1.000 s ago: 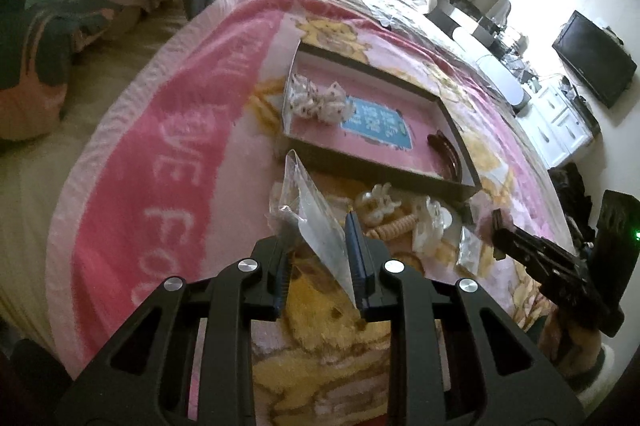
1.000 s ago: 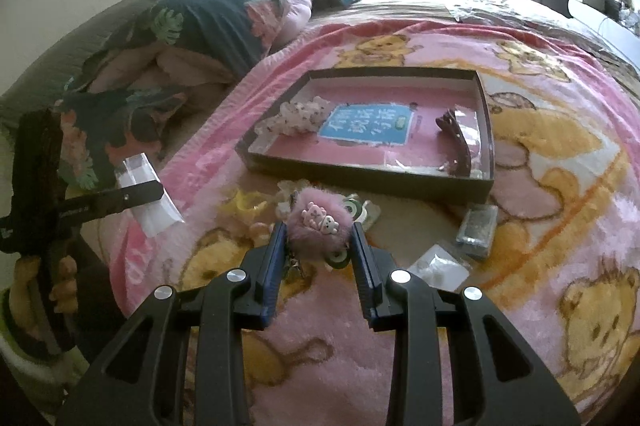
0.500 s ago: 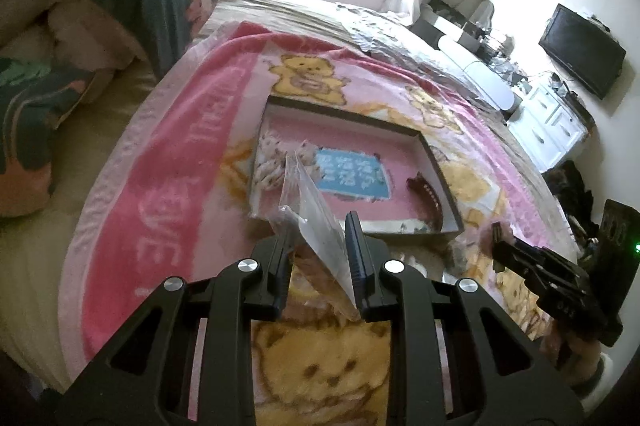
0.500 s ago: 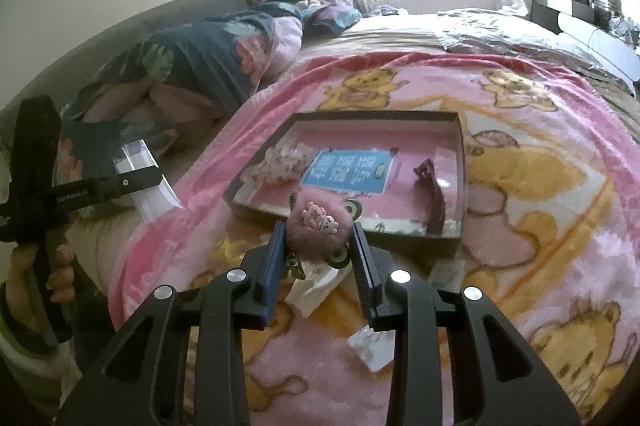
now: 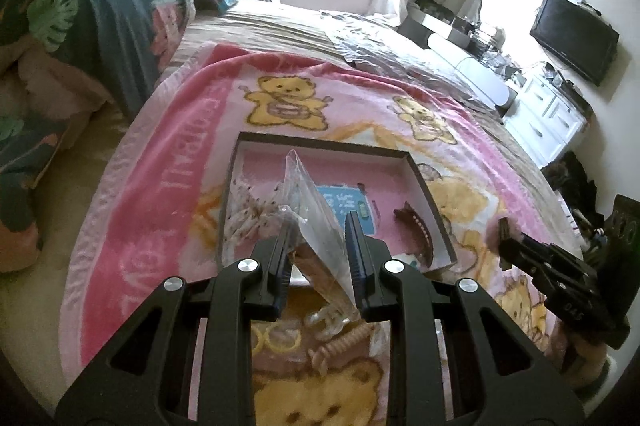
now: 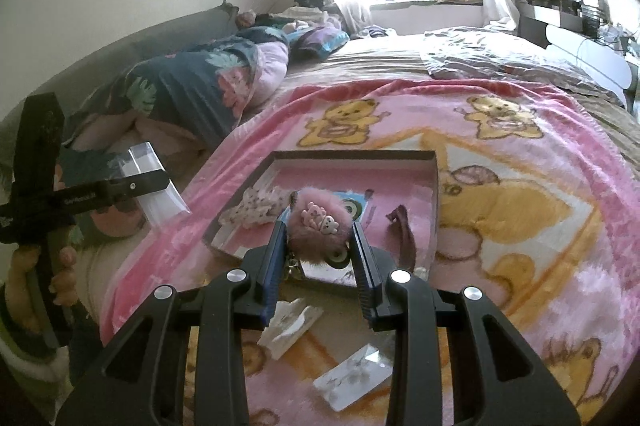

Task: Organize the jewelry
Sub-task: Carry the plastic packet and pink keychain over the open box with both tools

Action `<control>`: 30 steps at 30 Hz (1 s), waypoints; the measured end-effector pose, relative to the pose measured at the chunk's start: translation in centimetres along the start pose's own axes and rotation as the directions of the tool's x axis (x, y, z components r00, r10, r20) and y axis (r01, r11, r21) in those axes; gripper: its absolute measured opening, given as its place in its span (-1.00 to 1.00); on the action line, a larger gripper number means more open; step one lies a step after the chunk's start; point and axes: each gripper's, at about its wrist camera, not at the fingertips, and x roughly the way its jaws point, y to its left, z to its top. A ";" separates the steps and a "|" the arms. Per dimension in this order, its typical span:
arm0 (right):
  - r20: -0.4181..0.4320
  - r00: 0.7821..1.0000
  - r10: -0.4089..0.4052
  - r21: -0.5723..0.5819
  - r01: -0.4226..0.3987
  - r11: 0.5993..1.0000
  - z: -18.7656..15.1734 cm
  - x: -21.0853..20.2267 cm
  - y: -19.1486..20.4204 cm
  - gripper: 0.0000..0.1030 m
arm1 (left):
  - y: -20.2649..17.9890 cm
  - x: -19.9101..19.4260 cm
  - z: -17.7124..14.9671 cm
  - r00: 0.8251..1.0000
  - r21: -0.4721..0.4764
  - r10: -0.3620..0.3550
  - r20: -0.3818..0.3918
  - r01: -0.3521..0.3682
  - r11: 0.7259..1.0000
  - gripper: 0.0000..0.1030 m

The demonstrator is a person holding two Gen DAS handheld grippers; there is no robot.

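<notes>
My left gripper [image 5: 318, 232] is shut on a clear plastic bag [image 5: 310, 201], held above the pink bear blanket [image 5: 160, 161]. From the right wrist view the same bag [image 6: 158, 185] shows at far left in that gripper [image 6: 160, 183], with a hand below it. My right gripper [image 6: 318, 232] is shut on a fluffy pink hair clip [image 6: 318, 226] with small white charms. Beyond both lies a shallow dark tray [image 5: 430, 193] [image 6: 436, 181] holding a white spotted scrunchie [image 5: 244, 214] [image 6: 256, 207], a blue card [image 5: 340, 201] and a brown claw clip [image 5: 418, 226] [image 6: 402, 230].
Loose hair ties and a beige spiral tie [image 5: 340, 344] lie on the blanket near the tray's front, with small clear packets [image 6: 352, 372] beside them. A dark floral quilt [image 5: 100, 21] is heaped at left. A television [image 5: 574, 33] and white drawers stand at right.
Both grippers have risen and drawn back from the blanket, each keeping its hold. The tray and loose items now sit lower and farther off in both views.
</notes>
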 end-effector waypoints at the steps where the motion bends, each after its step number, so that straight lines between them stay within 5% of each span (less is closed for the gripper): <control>1: 0.003 1.000 -0.003 0.004 0.003 1.000 0.1 0.1 -0.1 -0.40 | -0.1 0.2 0.2 1.000 0.003 0.000 0.000 0.000 1.000 -0.66; 19: 0.014 0.999 -0.036 0.007 0.036 0.999 4.1 2.9 -3.4 -0.40 | -3.0 7.3 1.3 0.996 0.055 -0.020 -0.087 0.024 0.998 -0.66; 30: -0.055 0.998 -0.034 0.019 0.035 0.999 2.6 6.3 -5.2 -0.40 | -3.3 12.2 0.4 0.986 0.067 -0.018 -0.165 0.030 0.997 -0.66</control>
